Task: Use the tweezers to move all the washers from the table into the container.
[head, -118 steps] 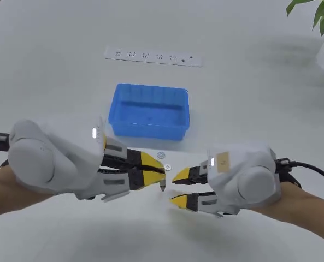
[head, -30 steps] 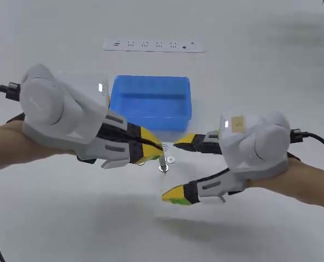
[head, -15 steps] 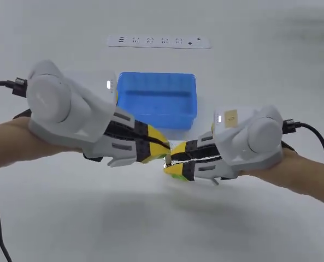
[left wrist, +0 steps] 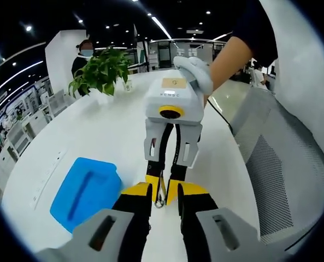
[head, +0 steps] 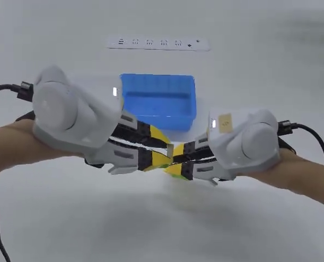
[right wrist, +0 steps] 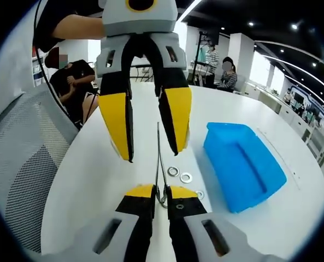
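Thin metal tweezers (right wrist: 157, 153) run between the two grippers, which meet tip to tip above the white table (head: 162, 218). My right gripper (right wrist: 162, 194) is shut on one end of the tweezers (left wrist: 160, 197). My left gripper (right wrist: 153, 155) faces it with its yellow jaws apart around the tweezers, not pressing them. In the head view the left gripper (head: 168, 151) comes from the left and the right gripper (head: 177, 160) from the right. Small washers (right wrist: 173, 171) (right wrist: 186, 177) lie on the table under the tips. The blue container (head: 158, 101) stands just beyond.
A white power strip (head: 158, 43) lies behind the container. A potted plant (left wrist: 101, 71) stands at the table's far end. A grey mesh chair (right wrist: 19, 180) is beside the table, and people sit in the background.
The left gripper carried the tweezers while the right was open. The right gripper then shut on them, and the left jaws have now opened.
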The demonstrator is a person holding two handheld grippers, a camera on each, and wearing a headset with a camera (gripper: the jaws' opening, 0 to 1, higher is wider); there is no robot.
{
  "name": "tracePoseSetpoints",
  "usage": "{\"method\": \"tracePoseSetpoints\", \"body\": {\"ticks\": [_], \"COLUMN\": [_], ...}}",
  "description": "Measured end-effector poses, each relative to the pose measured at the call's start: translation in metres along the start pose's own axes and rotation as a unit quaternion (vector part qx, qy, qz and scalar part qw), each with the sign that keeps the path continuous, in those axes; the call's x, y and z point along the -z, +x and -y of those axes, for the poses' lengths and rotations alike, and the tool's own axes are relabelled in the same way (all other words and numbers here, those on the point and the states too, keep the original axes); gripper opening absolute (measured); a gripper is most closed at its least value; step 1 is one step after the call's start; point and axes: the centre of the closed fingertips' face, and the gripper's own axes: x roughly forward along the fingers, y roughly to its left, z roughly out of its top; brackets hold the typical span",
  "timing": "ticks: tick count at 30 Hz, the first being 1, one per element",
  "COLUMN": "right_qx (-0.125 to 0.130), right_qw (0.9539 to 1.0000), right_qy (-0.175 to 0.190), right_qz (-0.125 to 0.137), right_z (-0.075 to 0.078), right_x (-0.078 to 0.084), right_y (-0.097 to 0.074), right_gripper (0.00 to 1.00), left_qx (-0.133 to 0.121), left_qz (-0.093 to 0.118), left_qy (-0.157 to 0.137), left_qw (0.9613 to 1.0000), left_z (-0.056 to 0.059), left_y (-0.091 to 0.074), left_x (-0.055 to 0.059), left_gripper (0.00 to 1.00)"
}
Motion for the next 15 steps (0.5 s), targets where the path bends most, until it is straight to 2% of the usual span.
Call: {"method": "tracePoseSetpoints", "body": {"ticks": [2, 9, 12, 15], "right_qx": [0.002, 0.014, 0.014, 0.015], "right_qw": [1.0000, 0.9997, 0.9997, 0.9996], "right_qy": [0.003, 0.015, 0.016, 0.017], "right_qz": [0.000, 0.012, 0.014, 0.019], "right_z": [-0.001, 0.000, -0.001, -0.002], "right_x": [-0.001, -0.014, -0.021, -0.030], "right_y": [-0.002, -0.011, -0.015, -0.019], "right_gripper": [0.09, 0.09, 0.09, 0.09], "left_qx": [-0.012, -0.061, -0.077, -0.088], "left_qz": [0.004, 0.035, 0.057, 0.063], "left_qy": [0.002, -0.021, -0.041, -0.050], "left_qw": [0.9999, 0.9973, 0.9946, 0.9929], "left_z": [-0.002, -0.009, -0.007, -0.004], "left_y": [-0.005, -0.025, -0.035, -0.042], "left_x": [-0.001, -0.005, -0.007, -0.004], "left_gripper": [0.26, 0.35, 0.40, 0.43]}}
